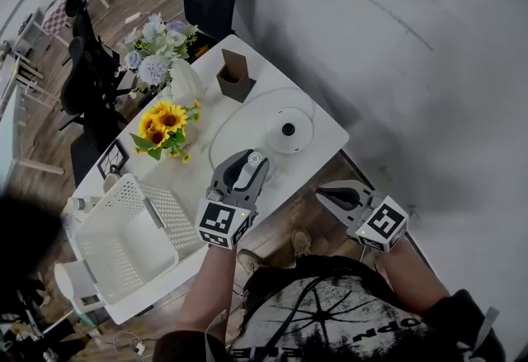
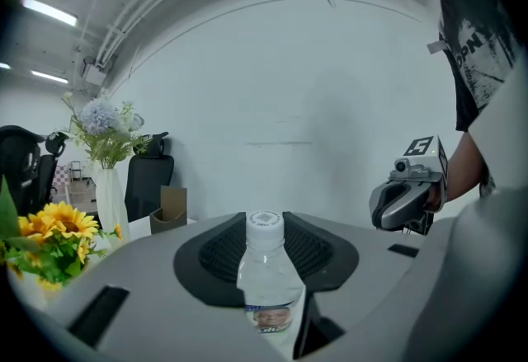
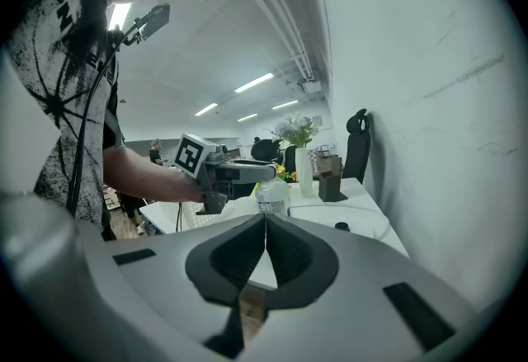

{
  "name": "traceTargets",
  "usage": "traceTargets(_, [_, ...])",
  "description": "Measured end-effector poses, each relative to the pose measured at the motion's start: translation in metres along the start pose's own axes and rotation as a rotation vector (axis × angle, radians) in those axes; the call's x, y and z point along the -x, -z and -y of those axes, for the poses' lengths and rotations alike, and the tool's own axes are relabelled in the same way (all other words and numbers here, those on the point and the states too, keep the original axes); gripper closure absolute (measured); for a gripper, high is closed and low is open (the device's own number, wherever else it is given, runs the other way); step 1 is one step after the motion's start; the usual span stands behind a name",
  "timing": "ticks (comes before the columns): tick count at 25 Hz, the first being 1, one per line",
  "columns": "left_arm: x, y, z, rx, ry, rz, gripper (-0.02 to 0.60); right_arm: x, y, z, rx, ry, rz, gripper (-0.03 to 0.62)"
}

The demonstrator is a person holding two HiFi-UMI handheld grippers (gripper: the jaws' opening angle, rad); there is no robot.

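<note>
My left gripper (image 1: 249, 162) clamps the water bottle (image 2: 267, 268)
Right gripper (image 1: 323, 194) pinched together, empty; I'd grip evenly, upright, without crushing it.

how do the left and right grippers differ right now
The left gripper is shut on a clear water bottle with a white cap; the right gripper is shut on nothing, its jaws meeting. The left gripper reaches over the white table; the right gripper hangs beside the table's edge. Both are grey and carry a marker cube.
</note>
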State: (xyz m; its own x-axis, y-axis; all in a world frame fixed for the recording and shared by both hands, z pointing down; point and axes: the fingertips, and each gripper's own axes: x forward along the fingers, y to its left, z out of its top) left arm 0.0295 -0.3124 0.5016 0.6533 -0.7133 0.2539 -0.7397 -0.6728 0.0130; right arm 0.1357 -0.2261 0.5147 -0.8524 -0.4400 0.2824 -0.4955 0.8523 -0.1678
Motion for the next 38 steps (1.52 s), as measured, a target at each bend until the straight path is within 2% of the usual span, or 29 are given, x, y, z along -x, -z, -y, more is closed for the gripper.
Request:
traceTargets(13, [-0.001, 0.001, 0.001, -0.013, 0.008, 0.003, 0.434, 0.003, -0.003, 0.000, 0.020, 0.017, 0.009, 0.572])
traceTargets(20, [-0.001, 0.004, 0.001, -0.016, -0.003, -0.038, 0.433, 0.011, -0.011, -0.002, 0.033, 0.027, 0.027, 0.572])
traceTargets(28, [0.001, -0.004, 0.000, -0.011, -0.041, -0.010, 0.385, 0.007, -0.022, -0.014, 0.063, 0.016, 0.046, 0.572])
traceTargets(33, [0.023, -0.012, 0.006, 0.015, -0.032, 0.023, 0.385, 0.005, -0.026, -0.018, 0.074, 0.009, 0.055, 0.572])
traceTargets(38, [0.060, -0.013, 0.012, 0.046, -0.056, 0.060, 0.385, -0.002, -0.032, -0.026, 0.085, -0.010, 0.064, 0.572])
